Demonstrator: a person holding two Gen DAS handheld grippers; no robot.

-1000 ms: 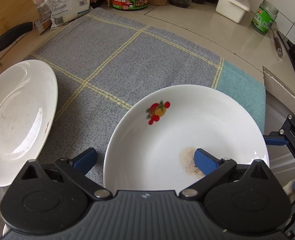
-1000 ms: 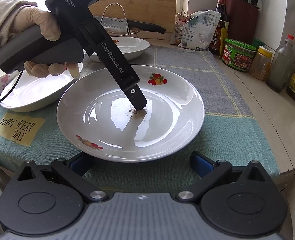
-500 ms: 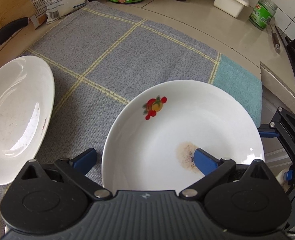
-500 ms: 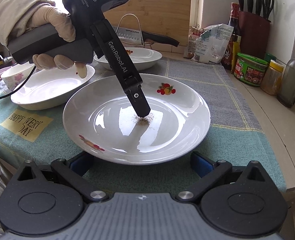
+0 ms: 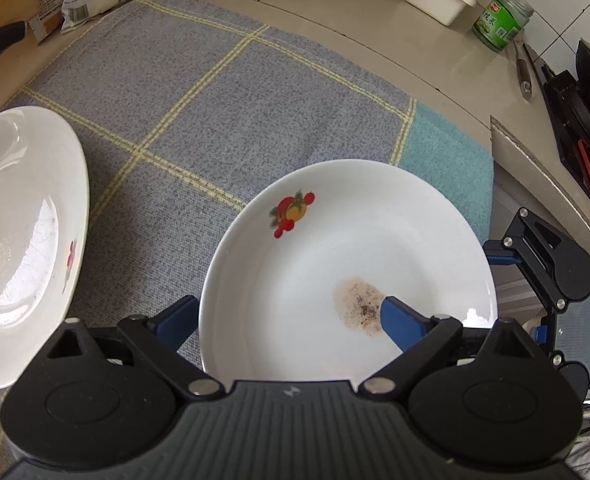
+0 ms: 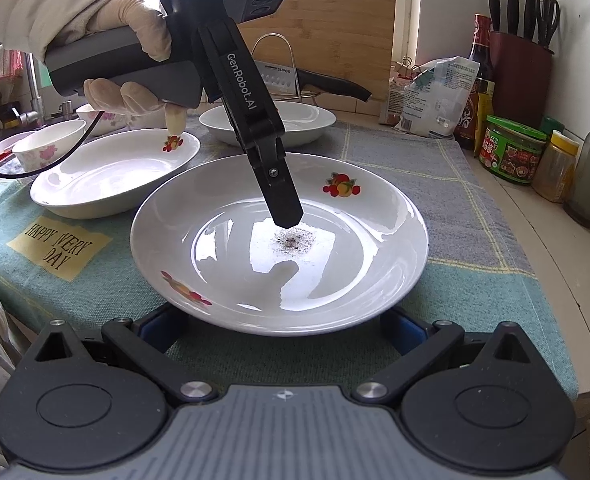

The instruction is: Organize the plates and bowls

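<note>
Compared to a second ago, the left claw [image 6: 285, 216] has lifted a bit, so its tip now hangs just above the peppery brown smudge [image 6: 293, 240] in the round white plate with red fruit decals [image 6: 279, 240] instead of sitting right on it. That plate rests on the grey-and-teal checked cloth [image 5: 215, 92] covering the tabletop, near edge, right in front of both cameras.

Left claw: wide open from its own view, one blue finger [image 5: 395, 316] over the plate's well and the other outside the rim on the left, holding nothing. Right claw [image 6: 279, 330] is also spread wide, its fingers at the plate's near rim, low against the cloth, gripping nothing as far as I can see.

Progress-wise, I'd say barely started. Nothing is stacked yet: a second white fruit-decal plate [image 6: 115, 168] sits to the left, a deeper white dish [image 6: 271, 122] is behind it at the far side, and a small white bowl with pink flowers [image 6: 49, 148] waits at the far left. All of those look separate, so the whole gathering job is left, and the front plate looks dirty too.
</note>
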